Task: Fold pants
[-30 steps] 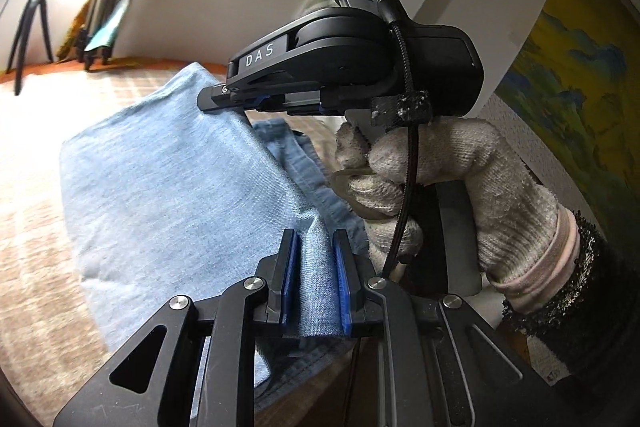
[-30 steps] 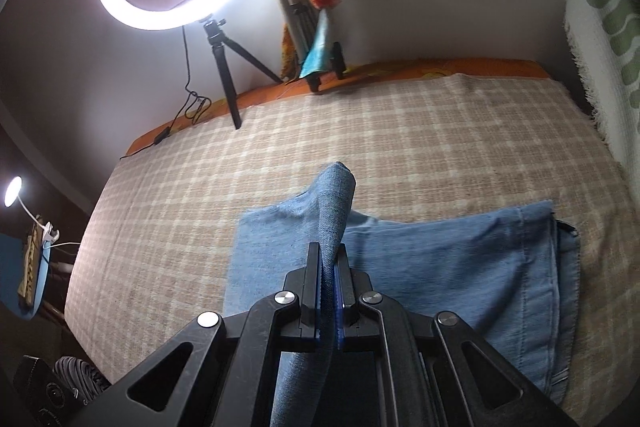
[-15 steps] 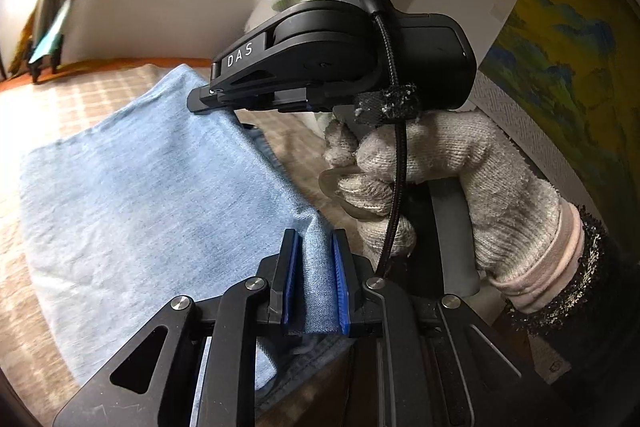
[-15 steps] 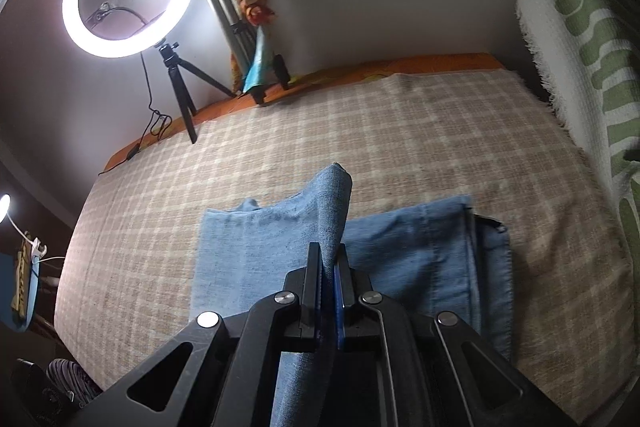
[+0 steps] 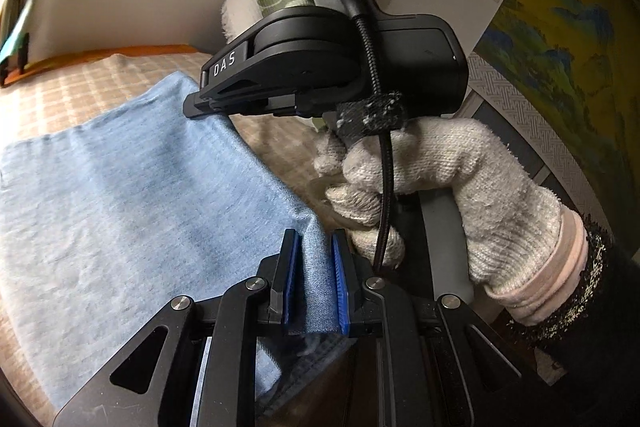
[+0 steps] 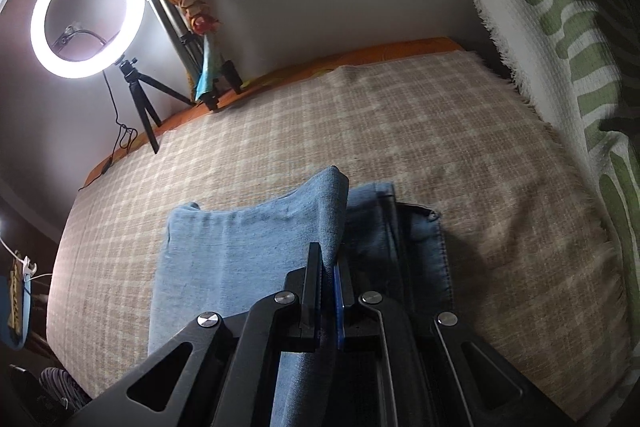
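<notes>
Light blue denim pants (image 5: pixel 132 211) lie on a beige checked bedcover (image 6: pixel 360 131), with one part folded over the darker waistband end (image 6: pixel 424 239). My left gripper (image 5: pixel 314 247) is shut on a fold of the denim between its blue pads. My right gripper (image 6: pixel 328 259) is shut on another raised fold of the pants (image 6: pixel 256 251), whose tip stands up in front of the fingers. In the left wrist view, a hand in a white knit glove (image 5: pixel 432 187) holds the right gripper's black body, marked DAS (image 5: pixel 320 67), just to the right of the cloth.
A lit ring light on a small tripod (image 6: pixel 86 15) and a larger tripod (image 6: pixel 184 39) stand at the bed's far edge by the wall. A green and white patterned blanket (image 6: pixel 560 27) hangs at the right. A landscape painting (image 5: pixel 560 47) fills the right wall.
Both grippers have carried the held denim towards the waistband end. The top layer now covers most of the darker part. The blanket looms larger at the right.
</notes>
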Demonstrator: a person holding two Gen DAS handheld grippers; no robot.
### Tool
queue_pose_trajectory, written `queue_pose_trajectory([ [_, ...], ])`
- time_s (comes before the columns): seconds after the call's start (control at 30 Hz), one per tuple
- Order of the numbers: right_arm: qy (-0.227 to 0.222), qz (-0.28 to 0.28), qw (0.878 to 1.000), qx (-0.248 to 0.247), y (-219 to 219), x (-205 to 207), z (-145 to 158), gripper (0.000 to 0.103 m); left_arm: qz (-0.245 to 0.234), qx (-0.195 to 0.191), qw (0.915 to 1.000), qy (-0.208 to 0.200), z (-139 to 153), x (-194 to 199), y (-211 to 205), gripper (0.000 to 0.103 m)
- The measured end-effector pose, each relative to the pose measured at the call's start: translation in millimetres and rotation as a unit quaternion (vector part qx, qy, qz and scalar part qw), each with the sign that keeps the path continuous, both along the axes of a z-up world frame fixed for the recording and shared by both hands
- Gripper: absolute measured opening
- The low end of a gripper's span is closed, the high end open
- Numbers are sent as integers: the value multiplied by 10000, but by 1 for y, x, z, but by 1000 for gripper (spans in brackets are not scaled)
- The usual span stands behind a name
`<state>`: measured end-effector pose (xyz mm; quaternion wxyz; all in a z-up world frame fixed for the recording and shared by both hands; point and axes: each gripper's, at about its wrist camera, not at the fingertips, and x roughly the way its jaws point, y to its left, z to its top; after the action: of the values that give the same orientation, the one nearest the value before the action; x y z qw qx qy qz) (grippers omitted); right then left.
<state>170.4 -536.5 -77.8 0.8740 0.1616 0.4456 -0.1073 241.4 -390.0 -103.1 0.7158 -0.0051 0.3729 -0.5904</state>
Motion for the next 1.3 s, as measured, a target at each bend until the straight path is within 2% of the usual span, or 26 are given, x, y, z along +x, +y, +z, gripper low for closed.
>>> queue_pose_trajectory([
  [0.47, 335, -82, 9994, 9, -22, 7, -32, 2, -86, 212, 9994, 243, -23, -1, -4, 14],
  [0.73, 429, -79, 9990, -8, -25, 9, -38, 4, -129, 266, 9985, 451, -32, -5, -1, 17],
  [0.8, 467, -112, 9988, -60, -26, 8, -36, 8, -172, 277, 9985, 450, -32, -10, 2, 19],
  [0.93, 242, -206, 9994, -155, -28, -1, -23, 27, -311, 345, 9981, 413, -29, -24, 8, 22],
  [1.17, -47, -443, 9987, -232, -26, -26, 13, 37, -196, 317, 9988, 324, -9, -39, 42, 29],
  [1.3, -295, -439, 9977, -426, -5, -41, 35, 51, 26, 304, 9994, 134, 11, -43, 77, 30],
])
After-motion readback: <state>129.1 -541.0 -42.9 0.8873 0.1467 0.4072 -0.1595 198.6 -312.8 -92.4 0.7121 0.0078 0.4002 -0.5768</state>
